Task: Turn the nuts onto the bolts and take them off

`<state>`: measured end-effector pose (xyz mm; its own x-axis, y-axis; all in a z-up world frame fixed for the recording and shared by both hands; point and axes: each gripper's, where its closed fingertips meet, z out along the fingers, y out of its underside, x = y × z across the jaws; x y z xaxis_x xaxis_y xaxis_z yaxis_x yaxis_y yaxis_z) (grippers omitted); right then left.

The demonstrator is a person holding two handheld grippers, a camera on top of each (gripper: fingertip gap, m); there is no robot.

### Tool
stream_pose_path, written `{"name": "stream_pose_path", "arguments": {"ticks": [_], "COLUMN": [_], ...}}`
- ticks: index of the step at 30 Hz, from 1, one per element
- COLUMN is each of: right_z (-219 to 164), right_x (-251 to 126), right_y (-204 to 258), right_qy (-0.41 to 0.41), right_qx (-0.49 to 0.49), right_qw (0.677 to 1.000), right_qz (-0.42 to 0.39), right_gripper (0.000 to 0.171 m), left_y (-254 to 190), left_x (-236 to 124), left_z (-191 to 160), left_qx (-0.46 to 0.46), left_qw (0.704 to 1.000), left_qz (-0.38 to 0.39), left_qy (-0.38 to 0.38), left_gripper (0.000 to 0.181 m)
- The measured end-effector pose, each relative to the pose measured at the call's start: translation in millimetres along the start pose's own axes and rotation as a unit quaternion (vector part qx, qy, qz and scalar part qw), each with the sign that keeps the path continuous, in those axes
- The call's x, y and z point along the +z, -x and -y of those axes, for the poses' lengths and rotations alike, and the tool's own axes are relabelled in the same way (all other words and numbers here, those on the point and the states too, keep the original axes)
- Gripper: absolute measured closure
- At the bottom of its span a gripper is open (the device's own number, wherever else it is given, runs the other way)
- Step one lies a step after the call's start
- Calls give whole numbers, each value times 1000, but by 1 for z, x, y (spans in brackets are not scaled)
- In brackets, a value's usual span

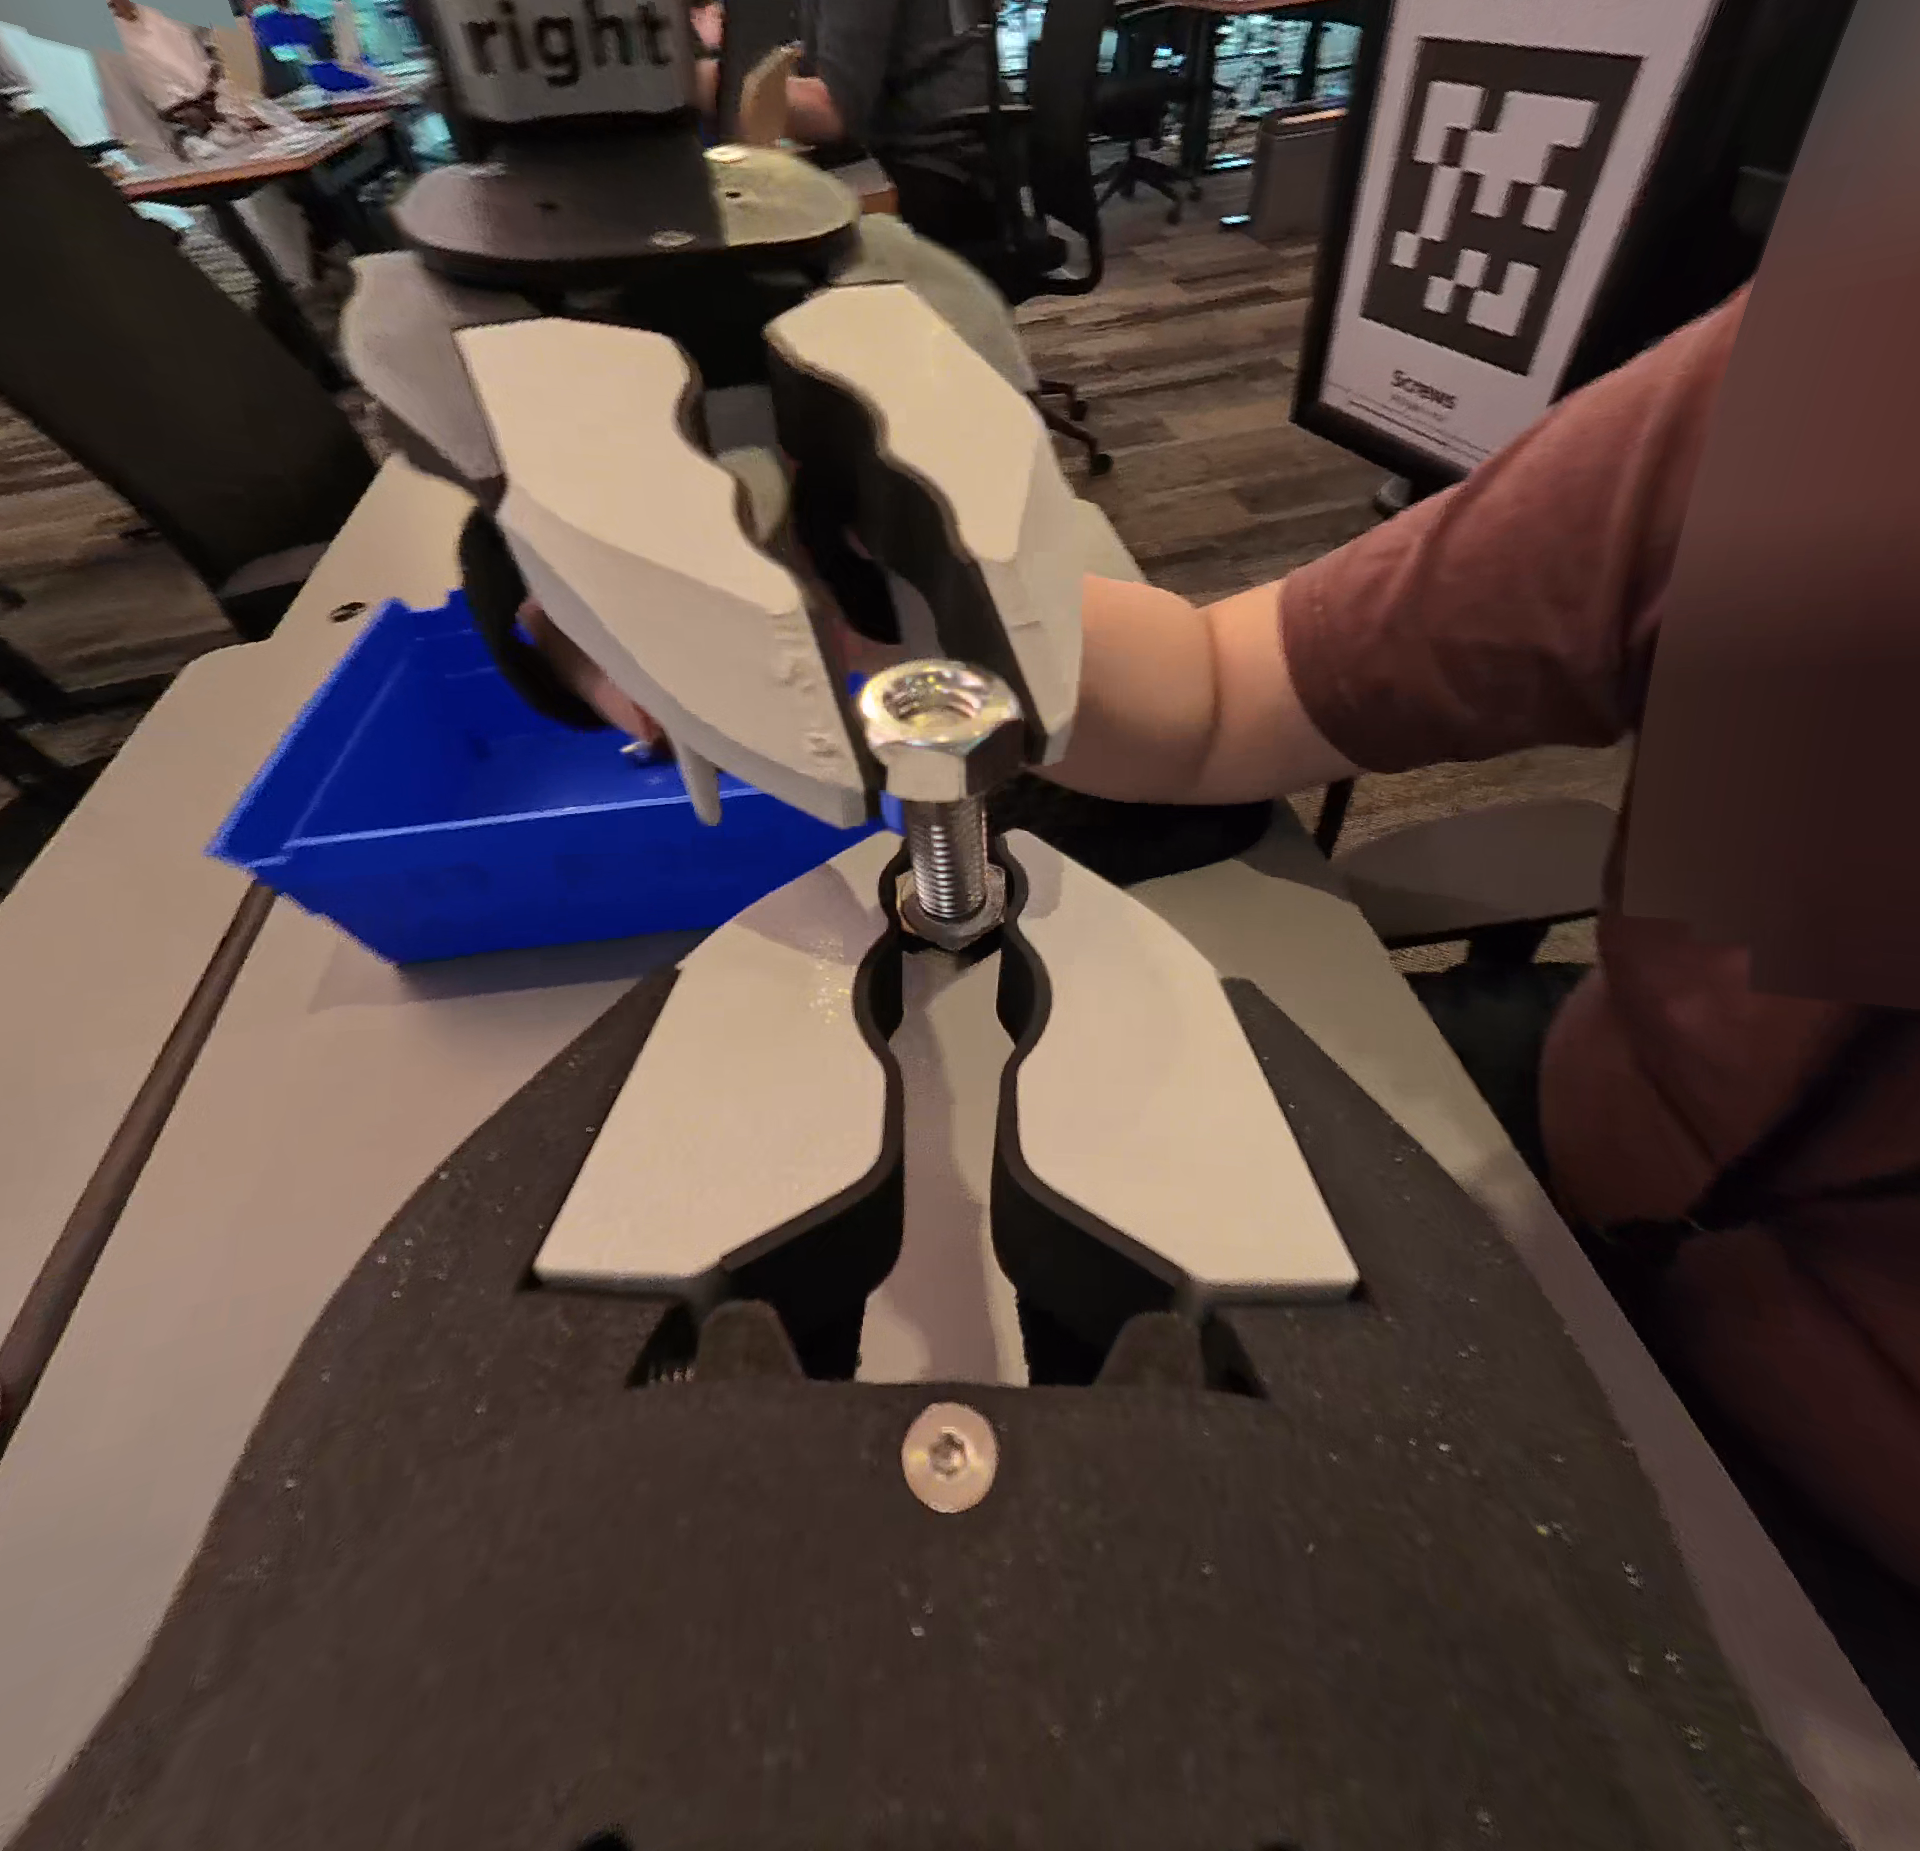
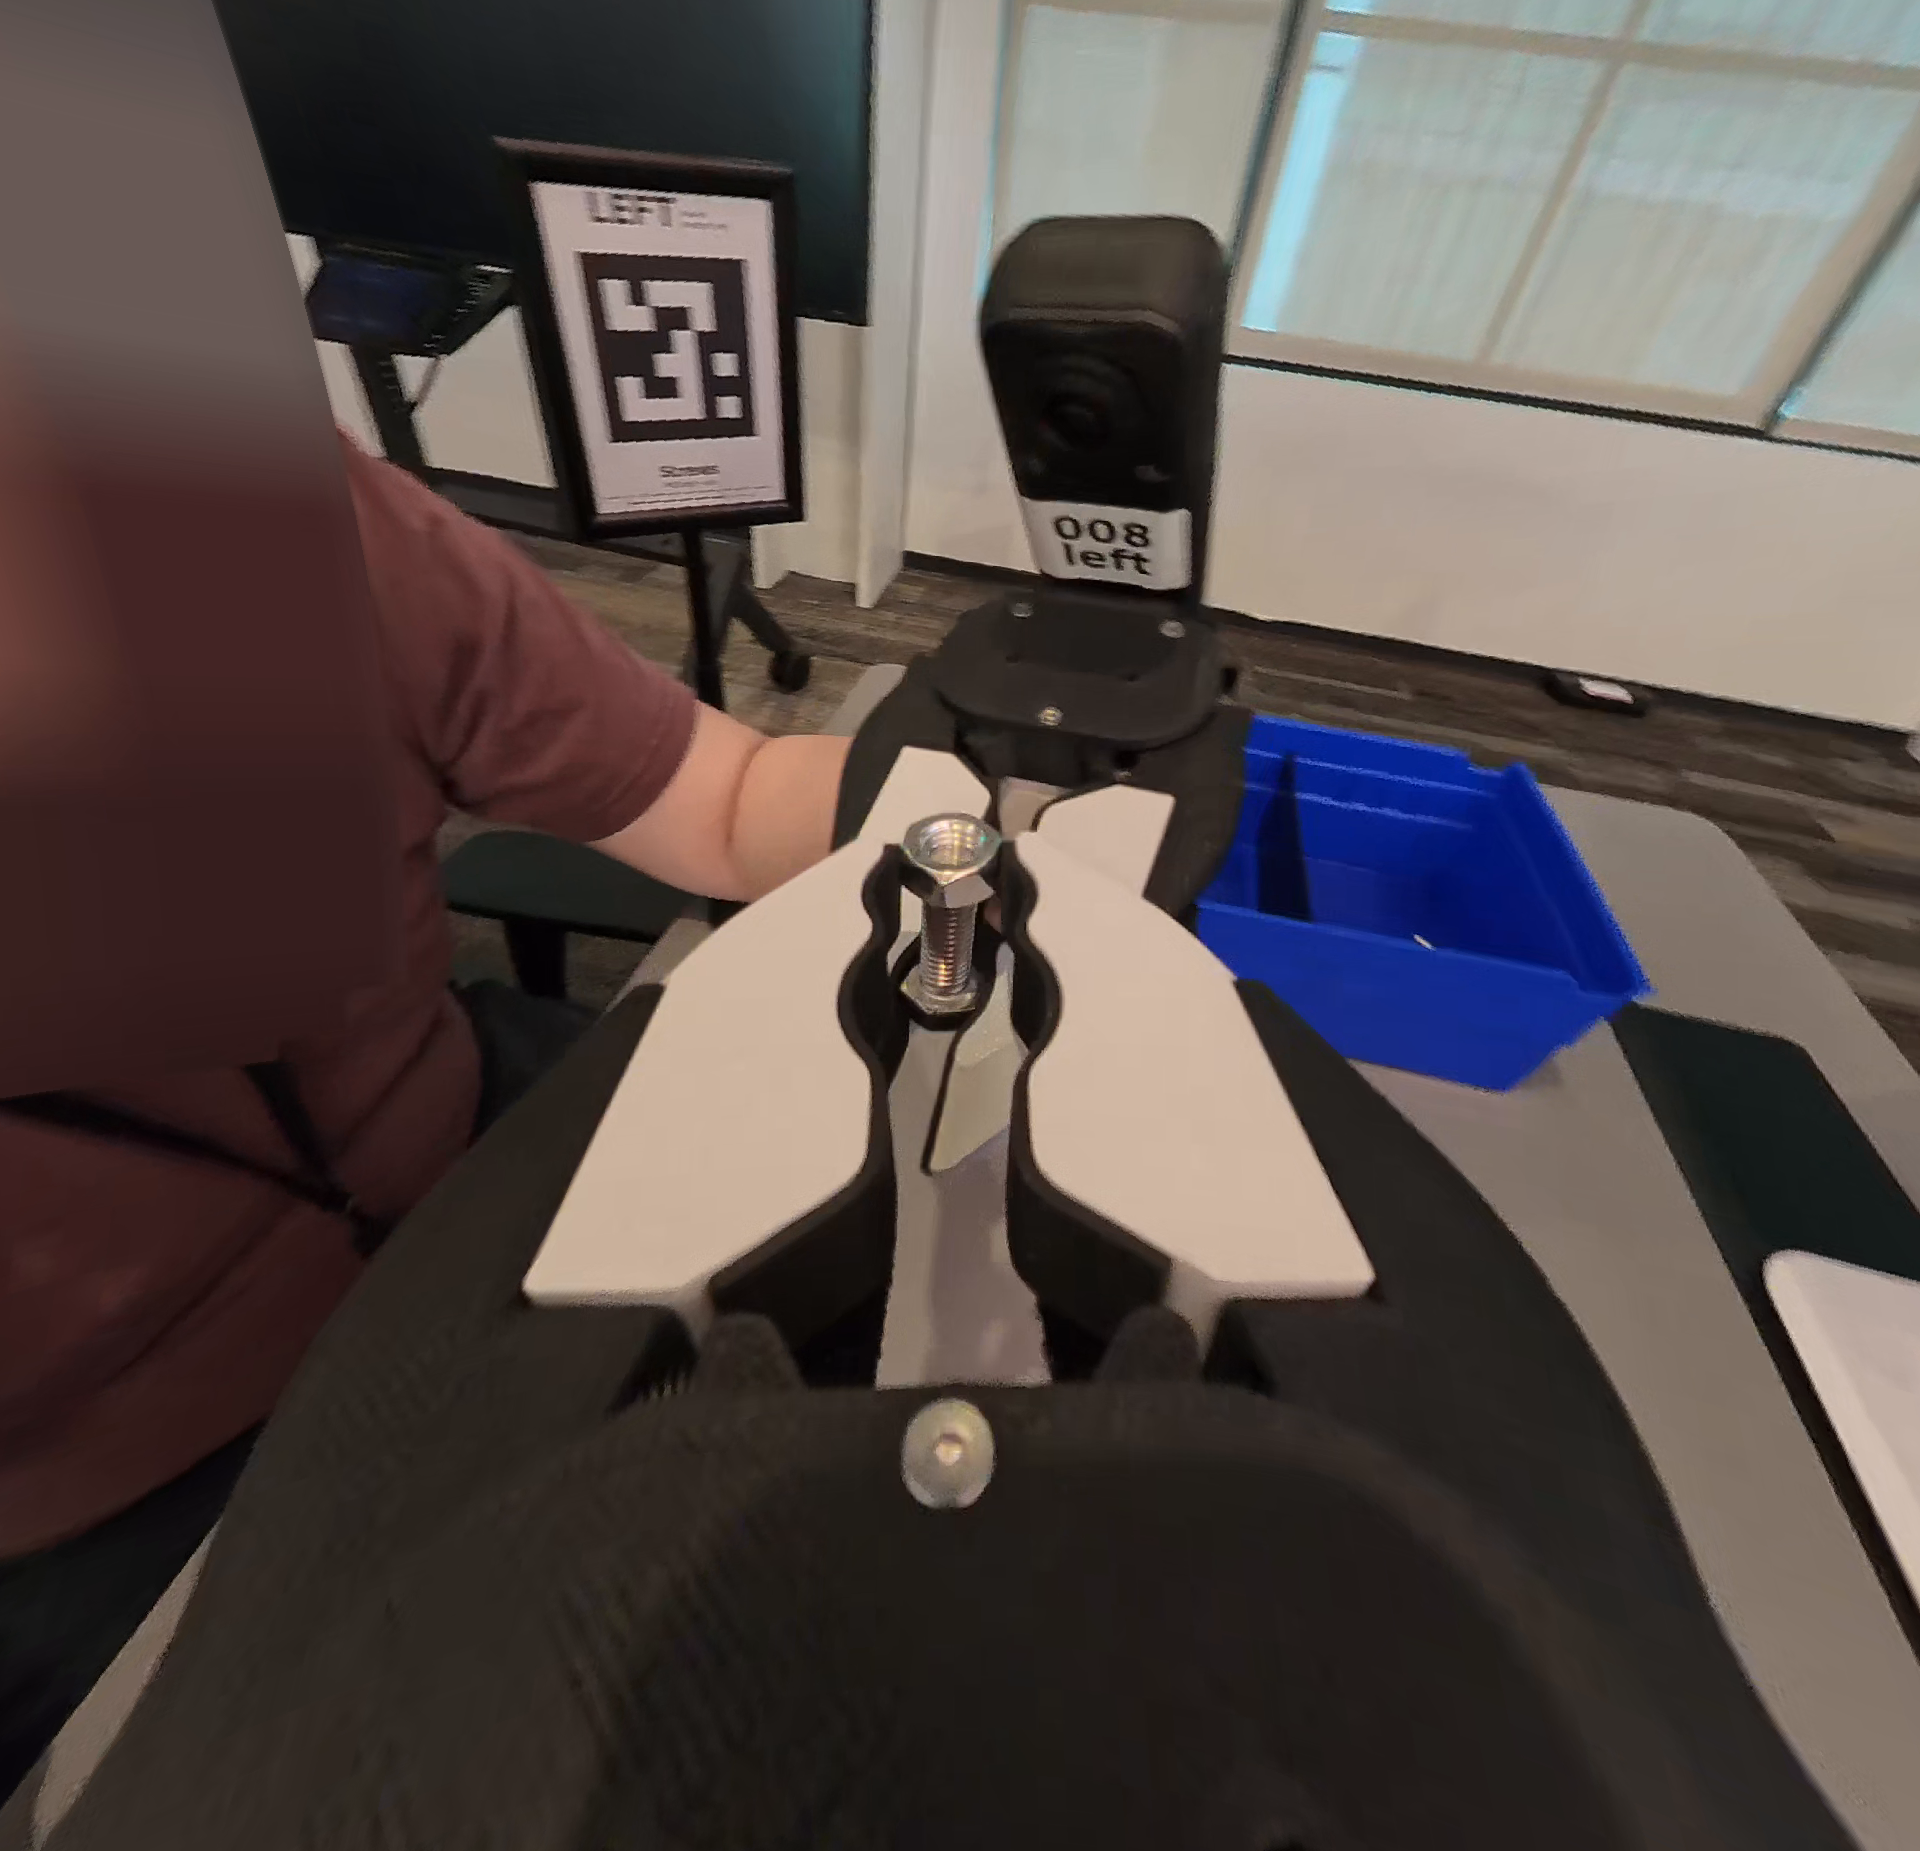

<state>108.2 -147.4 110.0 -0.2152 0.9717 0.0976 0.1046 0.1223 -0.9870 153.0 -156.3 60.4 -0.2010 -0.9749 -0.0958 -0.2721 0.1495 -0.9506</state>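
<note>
Jaws of left gripper [image 1: 951,908] clenched on the head of an upright bolt [image 1: 943,851], pinned, seemingly, against spinning. Hex nut [image 1: 940,726] at the thread's very tip, pinched in the jaws of right gripper [image 2: 945,856] and placed for turning. Farther right, blue bin [image 2: 1455,970] on tabletop [image 2: 1475,1178], probably for loose parts.

Both views are evenly lit and rather soft. Daylight comes through the window [image 2: 1558,191] in the right wrist view. The bolt [image 1: 940,762] shows small glare. Edges bend from the wide lens; the background is blurred.
</note>
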Motion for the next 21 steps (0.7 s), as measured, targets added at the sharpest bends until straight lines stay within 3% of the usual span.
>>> {"name": "stream_pose_path", "arguments": {"ticks": [12, 17, 21], "right_z": [-20, -21, -14], "right_x": [-7, -6, -4], "right_y": [-65, -71, -61], "right_qy": [42, 54, 47], "right_qx": [123, 84, 64], "right_qw": [970, 966, 974], "right_qz": [-204, -240, -210], "right_gripper": [153, 153, 153], "left_y": [74, 81, 68], "left_x": [-21, -26, -23], "left_z": [-28, -32, -23], "left_qx": [-71, -75, -92], "left_qw": [974, 966, 978], "left_qz": [206, 237, 184], "left_qy": [54, 65, 40], "left_gripper": [169, 169, 169]}}
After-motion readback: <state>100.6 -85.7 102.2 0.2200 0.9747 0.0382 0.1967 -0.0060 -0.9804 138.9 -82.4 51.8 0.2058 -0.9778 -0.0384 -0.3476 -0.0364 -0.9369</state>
